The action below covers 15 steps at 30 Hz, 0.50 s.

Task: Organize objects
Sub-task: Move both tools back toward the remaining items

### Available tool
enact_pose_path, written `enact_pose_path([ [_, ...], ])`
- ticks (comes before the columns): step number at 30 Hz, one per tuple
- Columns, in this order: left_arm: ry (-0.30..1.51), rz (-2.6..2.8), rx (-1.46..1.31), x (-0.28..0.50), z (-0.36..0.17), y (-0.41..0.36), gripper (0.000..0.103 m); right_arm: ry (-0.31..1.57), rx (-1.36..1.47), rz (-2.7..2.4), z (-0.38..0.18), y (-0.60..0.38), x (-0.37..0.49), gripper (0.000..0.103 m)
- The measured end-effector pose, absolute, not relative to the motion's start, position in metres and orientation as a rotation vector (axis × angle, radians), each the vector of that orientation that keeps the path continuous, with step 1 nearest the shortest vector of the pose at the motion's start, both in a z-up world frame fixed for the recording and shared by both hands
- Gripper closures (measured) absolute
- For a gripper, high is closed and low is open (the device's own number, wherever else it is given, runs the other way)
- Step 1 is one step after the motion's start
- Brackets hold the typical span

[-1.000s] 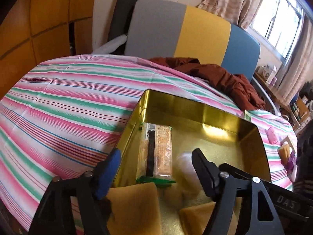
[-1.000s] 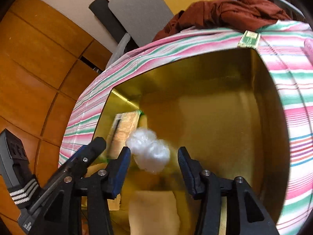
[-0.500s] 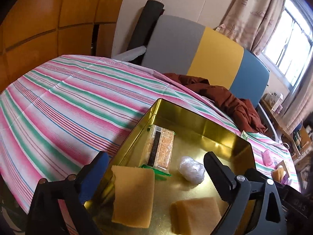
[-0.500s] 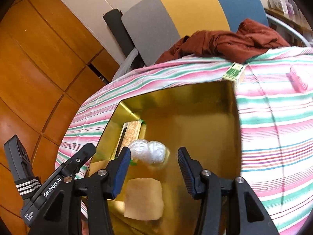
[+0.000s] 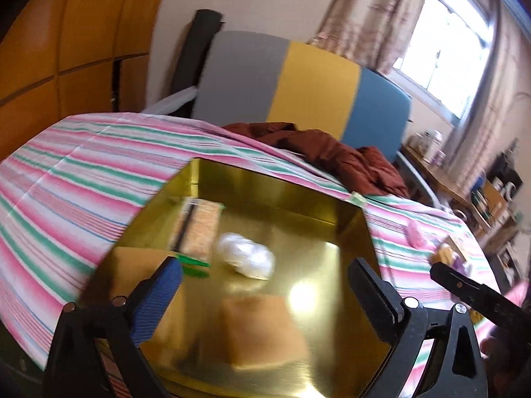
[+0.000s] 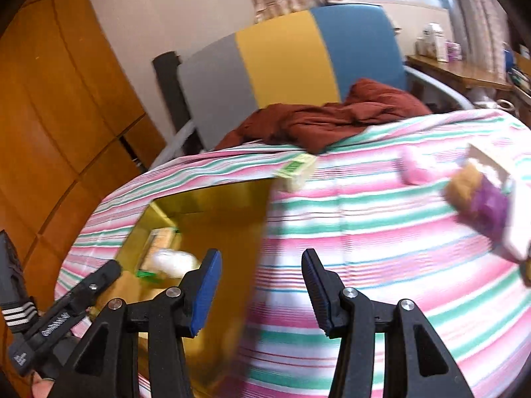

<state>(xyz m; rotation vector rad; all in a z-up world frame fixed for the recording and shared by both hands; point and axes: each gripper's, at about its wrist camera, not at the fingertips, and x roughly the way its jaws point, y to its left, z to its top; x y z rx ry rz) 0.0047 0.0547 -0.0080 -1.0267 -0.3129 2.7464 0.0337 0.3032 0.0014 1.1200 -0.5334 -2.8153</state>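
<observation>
- The step in hand is judged to be the fetching of the next loose item for the gold tin (image 5: 351,232), which lies open on the striped cloth (image 5: 83,179).
- Already lying in the tin are a cracker packet (image 5: 199,229), a clear-wrapped white bundle (image 5: 247,258) and a tan sponge block (image 5: 262,331), with a second tan piece partly hidden behind the left gripper's blue pad.
- Still outside the tin, to its right on the cloth, are a small green-labelled box (image 6: 297,170) just past the tin's far corner, a pink packet (image 6: 419,167) and a brown-and-purple packet (image 6: 478,199).
- The right gripper (image 6: 260,290) is seen with its jaws partly apart and nothing between them; it points at bare cloth between the tin and those items.
- The reach is best steered toward one single item, with the jaws widened first and set across its narrow side, so that the neighbours are not nudged.
- The left gripper (image 5: 265,298) is held wide apart and empty above the tin; it is best kept clear of the rim.
- Against the earlier frames, the left jaws have just been opening, with nothing held between them, and the white bundle now lies free on the tin floor.
- The right view has been swung from the tin's interior toward the cloth on the right, with its jaw gap unchanged.
</observation>
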Motion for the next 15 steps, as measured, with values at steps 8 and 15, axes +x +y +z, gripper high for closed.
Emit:
enact_pose_path([
  [8, -0.218, 2.604, -0.969, 0.023, 0.005, 0.125, 0.000, -0.650, 1.181, -3.009, -0.013, 0.399, 0.084, 0.052],
  [15, -0.098, 2.491, -0.966, 0.042, 0.003, 0.186, 0.000, -0.751, 1.240, -3.250, -0.022, 0.486, 0.131, 0.050],
])
